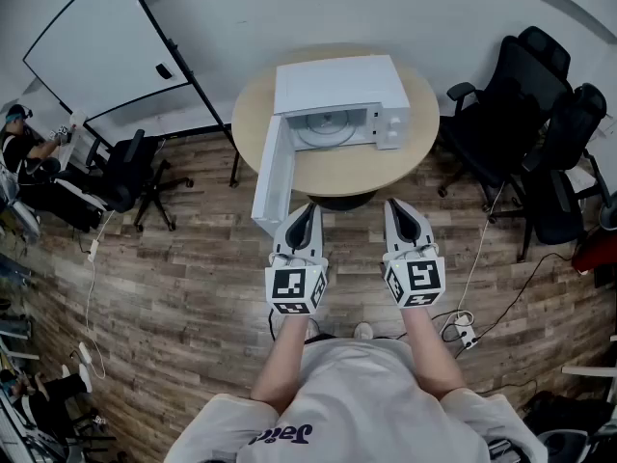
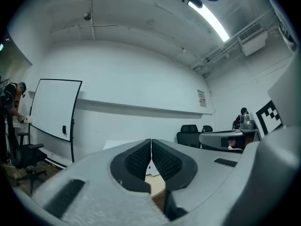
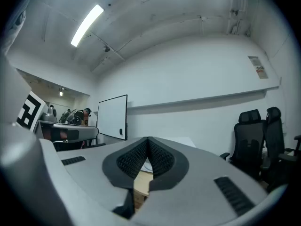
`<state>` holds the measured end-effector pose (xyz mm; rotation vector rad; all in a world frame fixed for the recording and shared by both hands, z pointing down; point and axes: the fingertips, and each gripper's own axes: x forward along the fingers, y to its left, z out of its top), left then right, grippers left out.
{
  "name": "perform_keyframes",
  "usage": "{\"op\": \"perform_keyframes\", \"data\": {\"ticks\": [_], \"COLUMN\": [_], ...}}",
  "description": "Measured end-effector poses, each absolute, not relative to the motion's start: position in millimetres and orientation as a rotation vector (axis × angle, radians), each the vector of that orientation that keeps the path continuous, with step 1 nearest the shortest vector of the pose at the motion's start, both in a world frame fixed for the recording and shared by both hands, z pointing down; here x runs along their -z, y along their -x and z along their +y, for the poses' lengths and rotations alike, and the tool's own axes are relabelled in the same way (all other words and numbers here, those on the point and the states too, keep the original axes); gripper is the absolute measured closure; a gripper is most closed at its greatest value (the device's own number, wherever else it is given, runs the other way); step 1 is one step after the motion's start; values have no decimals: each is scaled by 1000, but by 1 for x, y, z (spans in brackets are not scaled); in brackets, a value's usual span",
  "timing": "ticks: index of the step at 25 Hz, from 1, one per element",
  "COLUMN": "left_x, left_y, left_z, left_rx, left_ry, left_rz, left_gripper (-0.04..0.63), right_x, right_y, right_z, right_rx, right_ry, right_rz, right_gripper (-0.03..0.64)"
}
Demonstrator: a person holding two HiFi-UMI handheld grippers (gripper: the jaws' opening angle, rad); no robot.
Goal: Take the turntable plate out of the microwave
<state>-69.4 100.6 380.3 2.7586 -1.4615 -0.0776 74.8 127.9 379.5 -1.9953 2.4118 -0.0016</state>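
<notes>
Both empty, fingers shut: L gripper [image 1: 307,207], R gripper [image 1: 399,205]; open microwave door [image 1: 273,177] ahead.

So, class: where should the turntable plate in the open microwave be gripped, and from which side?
Probably pinch the near rim of the turntable plate, coming in through the open front of the microwave. The plate lies flat inside, walled on the other sides, and the door is swung aside.
</notes>
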Motion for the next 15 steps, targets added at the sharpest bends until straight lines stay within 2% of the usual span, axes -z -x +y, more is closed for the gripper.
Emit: {"op": "perform_keyframes", "data": {"ticks": [5, 15], "left_x": [-381, -409], "left_y": [62, 45], "left_z": [109, 140], "left_rx": [171, 64], "left_ry": [-2670, -2689], "left_rz": [-1417, -1442], "left_gripper": [577, 577], "right_x": [-386, -416], "right_y": [-83, -93], "right_z": [138, 161], "right_rx": [22, 187], "right_ry": [1979, 1867], "right_rz": [2417, 2449], "right_gripper": [601, 600]}}
